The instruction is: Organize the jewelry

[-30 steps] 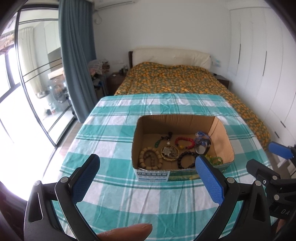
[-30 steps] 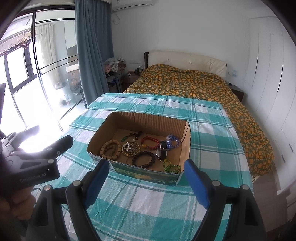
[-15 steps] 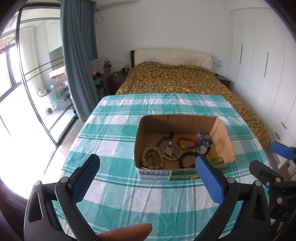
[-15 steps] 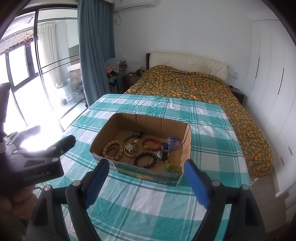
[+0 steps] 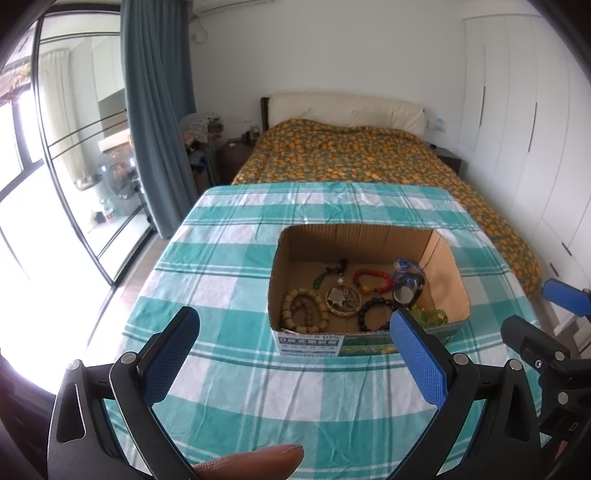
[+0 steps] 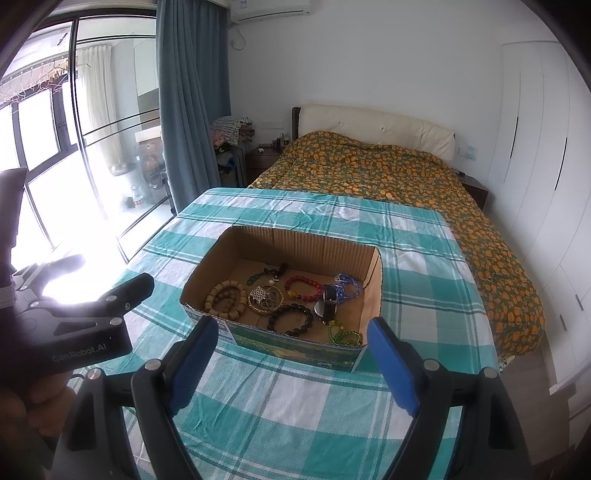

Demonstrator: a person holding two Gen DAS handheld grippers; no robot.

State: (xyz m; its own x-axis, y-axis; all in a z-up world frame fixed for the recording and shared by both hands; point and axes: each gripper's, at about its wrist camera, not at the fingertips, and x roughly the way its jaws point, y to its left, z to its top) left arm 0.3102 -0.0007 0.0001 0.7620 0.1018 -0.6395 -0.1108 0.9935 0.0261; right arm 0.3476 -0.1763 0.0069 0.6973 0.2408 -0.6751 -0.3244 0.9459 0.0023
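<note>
1 box (image 5: 310, 341), 2 gaping grippers (image 5: 295, 350)

The room is a bedroom with white walls (image 6: 388, 55). A bed (image 6: 388, 173) with an orange-patterned cover stands at the far side, against a cream headboard (image 6: 369, 125). Dark nightstands (image 6: 262, 158) flank it. White wardrobe doors (image 6: 535, 166) line the right wall. At left, black-framed glass doors (image 6: 92, 129) admit strong daylight beside a blue-grey curtain (image 6: 192, 92). An air conditioner (image 6: 269, 7) is mounted high. A table with a teal-checked cloth (image 6: 295, 406) occupies the near area.
</note>
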